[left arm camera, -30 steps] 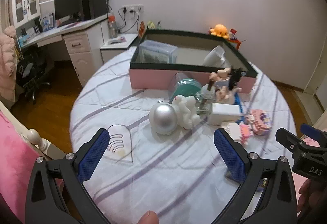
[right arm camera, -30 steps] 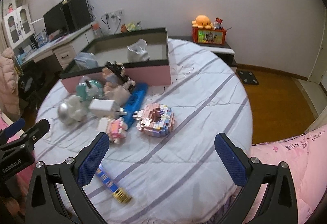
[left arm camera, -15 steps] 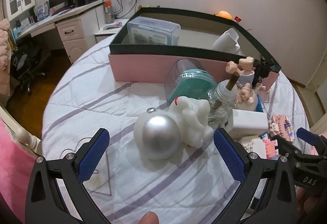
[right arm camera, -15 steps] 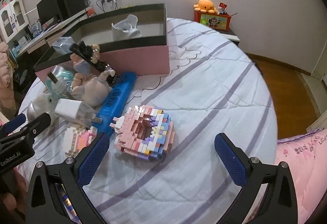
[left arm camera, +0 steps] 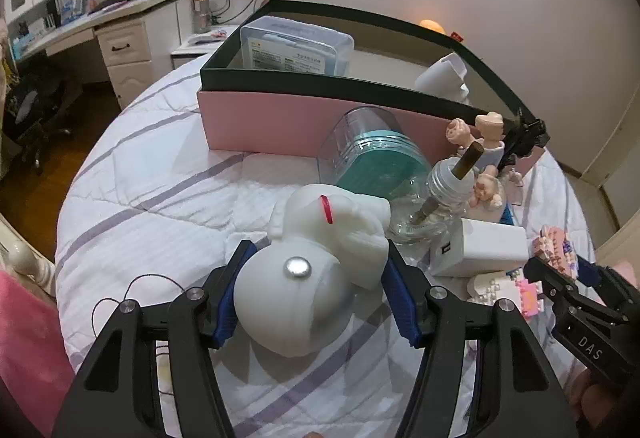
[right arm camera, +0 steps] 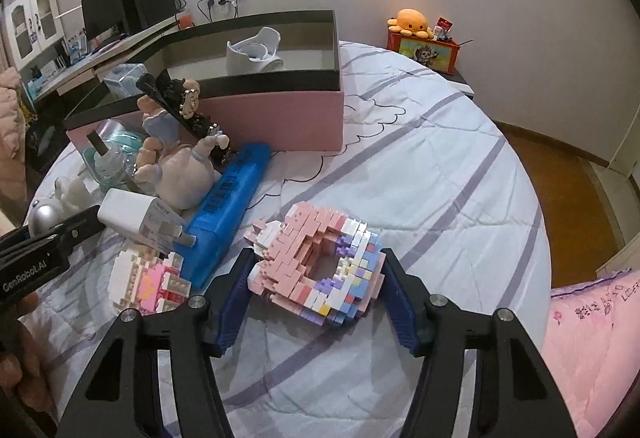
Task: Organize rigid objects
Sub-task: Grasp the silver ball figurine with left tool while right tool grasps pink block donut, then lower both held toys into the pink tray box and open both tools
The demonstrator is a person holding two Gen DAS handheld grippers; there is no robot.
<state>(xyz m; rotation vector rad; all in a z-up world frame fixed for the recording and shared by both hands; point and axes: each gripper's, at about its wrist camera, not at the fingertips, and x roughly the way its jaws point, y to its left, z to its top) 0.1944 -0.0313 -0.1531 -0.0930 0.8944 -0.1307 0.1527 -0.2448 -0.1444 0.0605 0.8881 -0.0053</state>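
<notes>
Now seemingly closer: tools (left arm camera: 316, 298) around figurine (left arm camera: 308, 278).

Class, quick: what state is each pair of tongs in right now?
Left tongs: shut on the silver-headed white figurine.
Right tongs: shut on the pink ring-shaped brick model.

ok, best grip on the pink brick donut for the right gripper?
Grip the brick donut across its outer rim, coming low from the near side as the right gripper now does, one pad on each flank. It lies flat and the ring is wide, so the stepped sides give the pads purchase; the centre hole is too small.
</notes>
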